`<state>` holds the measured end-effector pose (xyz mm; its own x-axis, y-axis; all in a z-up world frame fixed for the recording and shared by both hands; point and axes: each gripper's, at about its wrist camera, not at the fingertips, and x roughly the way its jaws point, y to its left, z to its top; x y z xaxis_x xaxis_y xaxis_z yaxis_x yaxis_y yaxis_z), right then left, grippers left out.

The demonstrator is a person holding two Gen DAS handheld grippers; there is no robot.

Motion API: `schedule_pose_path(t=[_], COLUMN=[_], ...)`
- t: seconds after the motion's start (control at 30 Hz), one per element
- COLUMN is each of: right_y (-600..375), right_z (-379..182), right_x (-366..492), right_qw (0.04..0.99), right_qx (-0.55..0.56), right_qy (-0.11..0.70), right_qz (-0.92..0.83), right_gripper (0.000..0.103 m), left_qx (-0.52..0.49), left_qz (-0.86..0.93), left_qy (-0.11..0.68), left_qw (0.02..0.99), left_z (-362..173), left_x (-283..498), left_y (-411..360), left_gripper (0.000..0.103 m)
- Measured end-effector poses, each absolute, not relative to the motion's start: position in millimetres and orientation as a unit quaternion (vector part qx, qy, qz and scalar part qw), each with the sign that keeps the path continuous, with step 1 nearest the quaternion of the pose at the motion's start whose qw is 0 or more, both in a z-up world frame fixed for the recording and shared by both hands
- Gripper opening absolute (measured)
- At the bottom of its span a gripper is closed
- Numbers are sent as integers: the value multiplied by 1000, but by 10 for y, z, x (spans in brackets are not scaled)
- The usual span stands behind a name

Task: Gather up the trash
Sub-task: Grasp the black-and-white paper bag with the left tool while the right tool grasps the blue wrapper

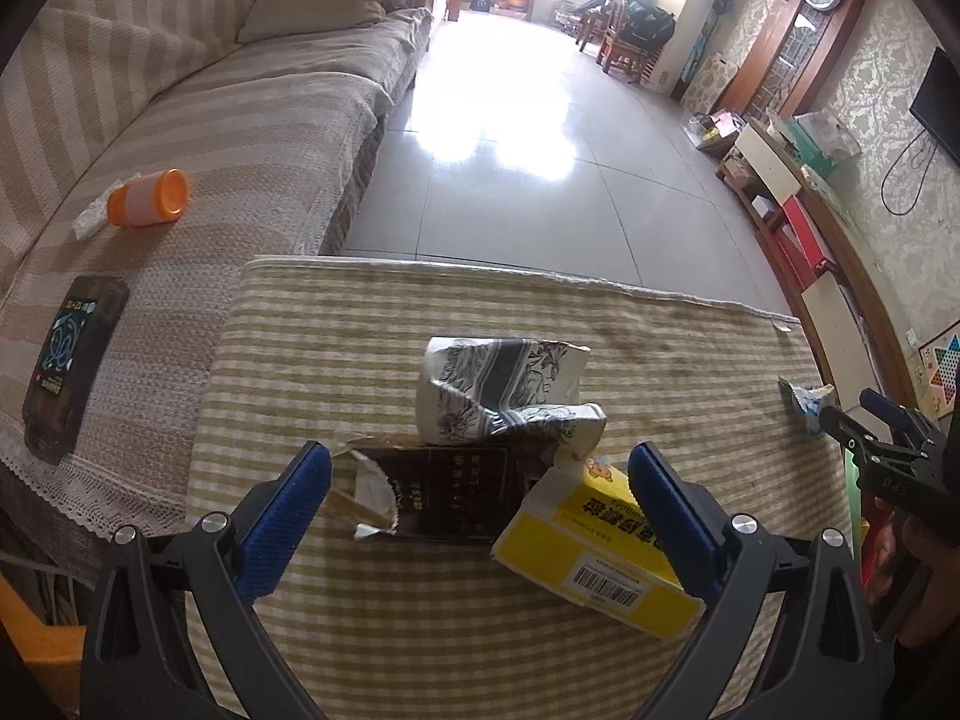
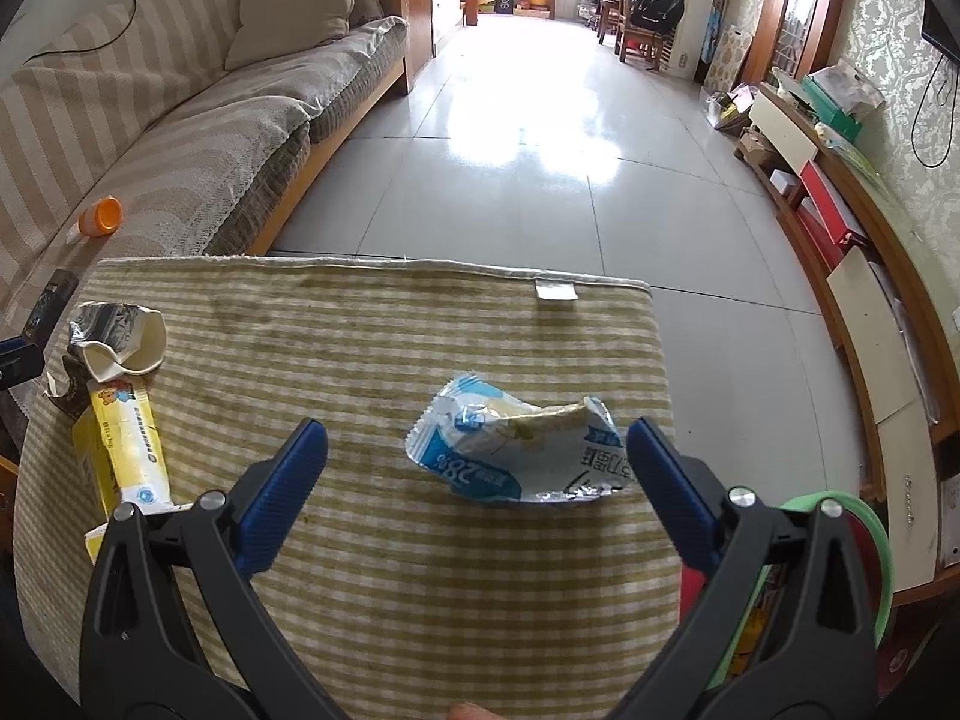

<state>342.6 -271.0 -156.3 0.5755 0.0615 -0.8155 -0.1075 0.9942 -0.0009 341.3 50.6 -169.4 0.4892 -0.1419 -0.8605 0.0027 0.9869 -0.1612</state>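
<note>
On a green-and-cream striped cloth [image 1: 420,630] lie a crushed paper cup [image 1: 504,396], a torn dark packet [image 1: 444,492] and a yellow carton [image 1: 594,558]. My left gripper [image 1: 480,480] is open, with its blue pads on either side of the dark packet and the carton. The right wrist view shows a crumpled blue-and-white wrapper [image 2: 522,450] lying flat on the cloth [image 2: 360,540]. My right gripper [image 2: 477,450] is open just short of it, touching nothing. The cup [image 2: 120,342] and carton [image 2: 120,444] appear at the left there. The right gripper [image 1: 876,438] shows at the left view's right edge.
A striped sofa [image 1: 210,138] on the left carries an orange-capped jar [image 1: 147,198] and a phone [image 1: 66,360]. Shiny floor tiles [image 2: 540,180] stretch ahead. A low cabinet [image 2: 870,312] lines the right wall. A green bin rim [image 2: 864,540] sits at the cloth's right edge.
</note>
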Motion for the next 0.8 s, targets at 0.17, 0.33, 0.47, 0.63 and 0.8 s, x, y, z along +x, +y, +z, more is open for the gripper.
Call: schedule_pose_path(t=[0.17, 0.33, 0.47, 0.63, 0.8], right_y=[-2729, -2710, -2705, -2771, -2876], right_z=[-1681, -1829, -1866, -1866, -1821], right_x=[3529, 3619, 3654, 3629, 3623], right_qw=[882, 876, 875, 878, 879], right_qx=[-18, -30, -39, -42, -29], right_qy=[467, 479, 482, 477, 476], right_qz=[56, 44, 34, 22, 29], right_gripper=[98, 98, 98, 72, 55], left_qx=[-53, -42, -31, -28, -26], left_qz=[-43, -41, -38, -39, -34], left_qy=[520, 533, 536, 534, 520], left_qw=[851, 844, 843, 844, 853], left_z=[-1864, -1993, -2034, -2034, -1950], left_x=[3622, 3741, 3775, 3806, 3787], left_y=[383, 350, 324, 306, 301], left_gripper=[95, 95, 91, 74, 74])
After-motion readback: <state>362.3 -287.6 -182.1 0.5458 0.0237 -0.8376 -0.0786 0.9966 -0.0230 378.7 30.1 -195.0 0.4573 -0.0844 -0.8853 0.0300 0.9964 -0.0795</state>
